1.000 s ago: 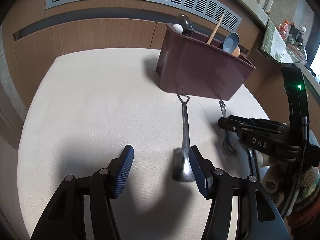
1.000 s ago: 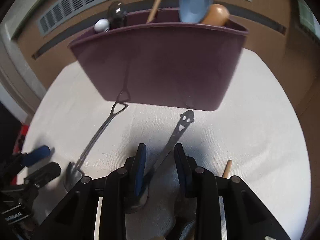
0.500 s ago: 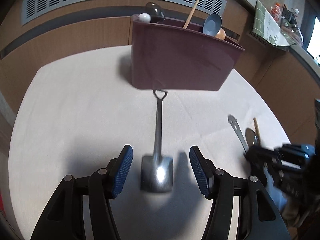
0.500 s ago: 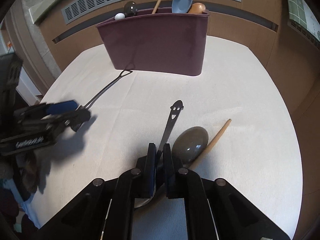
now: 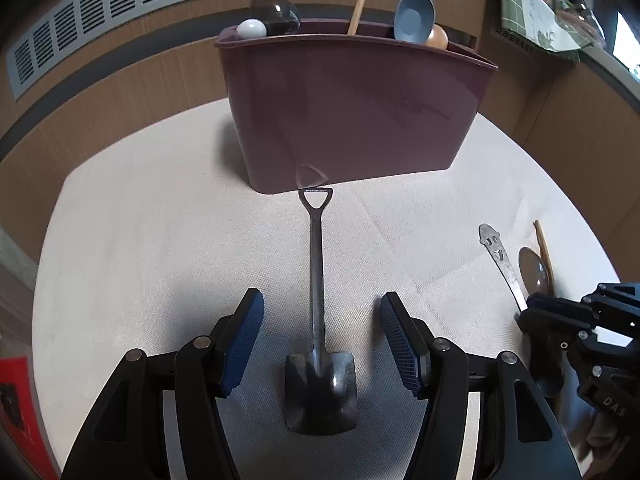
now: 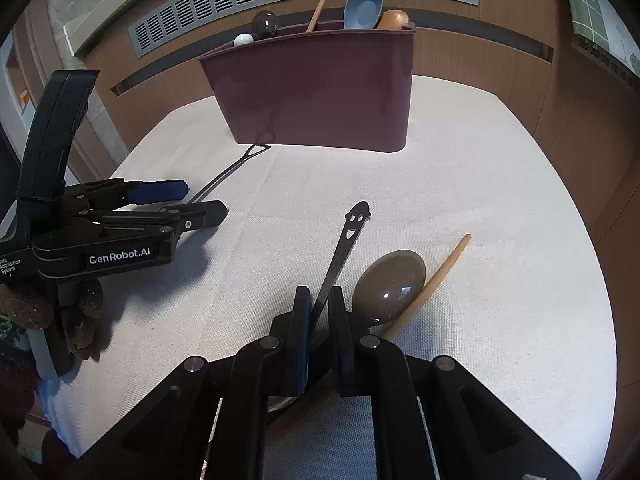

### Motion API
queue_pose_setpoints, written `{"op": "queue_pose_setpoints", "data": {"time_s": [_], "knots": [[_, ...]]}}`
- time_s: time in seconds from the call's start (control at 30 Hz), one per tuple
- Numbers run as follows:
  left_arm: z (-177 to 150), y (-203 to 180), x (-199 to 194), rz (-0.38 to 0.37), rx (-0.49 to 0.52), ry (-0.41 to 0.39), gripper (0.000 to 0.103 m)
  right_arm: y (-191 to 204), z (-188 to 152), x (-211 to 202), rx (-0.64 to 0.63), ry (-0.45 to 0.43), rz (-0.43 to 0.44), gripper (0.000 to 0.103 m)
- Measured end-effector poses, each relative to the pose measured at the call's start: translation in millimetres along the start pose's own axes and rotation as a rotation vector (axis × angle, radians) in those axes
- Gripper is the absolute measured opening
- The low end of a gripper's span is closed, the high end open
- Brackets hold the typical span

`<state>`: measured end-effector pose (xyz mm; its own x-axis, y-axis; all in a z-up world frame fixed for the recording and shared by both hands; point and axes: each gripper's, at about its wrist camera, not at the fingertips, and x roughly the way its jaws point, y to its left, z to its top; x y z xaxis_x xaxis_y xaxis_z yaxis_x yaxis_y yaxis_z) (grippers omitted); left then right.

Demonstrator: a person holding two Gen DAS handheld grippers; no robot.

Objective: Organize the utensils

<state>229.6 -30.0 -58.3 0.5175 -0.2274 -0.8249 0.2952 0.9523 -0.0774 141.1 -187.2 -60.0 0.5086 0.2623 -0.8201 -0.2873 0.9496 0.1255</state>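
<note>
A steel shovel-shaped spoon lies on the white cloth, its handle loop touching the maroon caddy. My left gripper stands open astride that spoon's handle, pads well apart from it. In the right wrist view my right gripper pinches a dark spoon with a smiling-face handle, whose handle tilts up off the cloth; its jaws are opening slightly with the handle still between the pads. A brown spoon with a wooden handle lies just right of them.
The caddy holds several utensils: a wooden stick, a blue spoon, brown, black and white ones. The left gripper and a gloved hand sit at the left of the cloth. Wooden cabinets and a vent grille ring the table.
The left gripper slid sideways until the shovel spoon sat centred between its open jaws. The right gripper shut on the smiling-face spoon and drew back from the caddy.
</note>
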Motion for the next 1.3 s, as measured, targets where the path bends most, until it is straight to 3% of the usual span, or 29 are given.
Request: {"op": "queue_pose_setpoints", "data": {"time_s": [0.3,0.4,0.47,0.57,0.77,0.9,1.0,1.07,1.3], "knots": [[3,2,2,-0.027,0.007,0.021,0.061,2,-1,-2,-0.003,-0.004,-0.007,0.009],[3,4,1,-0.006,0.007,-0.001,0.046,3,-2,-3,-0.007,-0.002,-0.010,0.009],[1,8,-1,-0.004,-0.008,-0.010,0.027,3,-2,-3,-0.008,-0.001,-0.010,0.010],[-7,20,-8,-0.042,-0.051,-0.003,0.011,3,-1,-3,-0.006,0.003,-0.006,0.010],[-40,27,-33,-0.085,-0.072,0.020,0.010,3,6,1,0.012,0.031,0.000,0.018],[-50,23,-40,-0.099,-0.066,0.040,0.010,9,18,11,0.005,0.046,-0.052,0.018],[-45,19,-37,-0.099,-0.063,0.051,0.011,18,24,16,-0.046,0.043,-0.105,0.009],[-41,19,-35,-0.100,-0.057,0.061,0.012,19,25,16,-0.056,0.041,-0.096,0.006],[-13,25,-16,-0.190,-0.061,0.129,0.012,-3,22,-7,0.009,0.001,-0.061,0.006]]}}
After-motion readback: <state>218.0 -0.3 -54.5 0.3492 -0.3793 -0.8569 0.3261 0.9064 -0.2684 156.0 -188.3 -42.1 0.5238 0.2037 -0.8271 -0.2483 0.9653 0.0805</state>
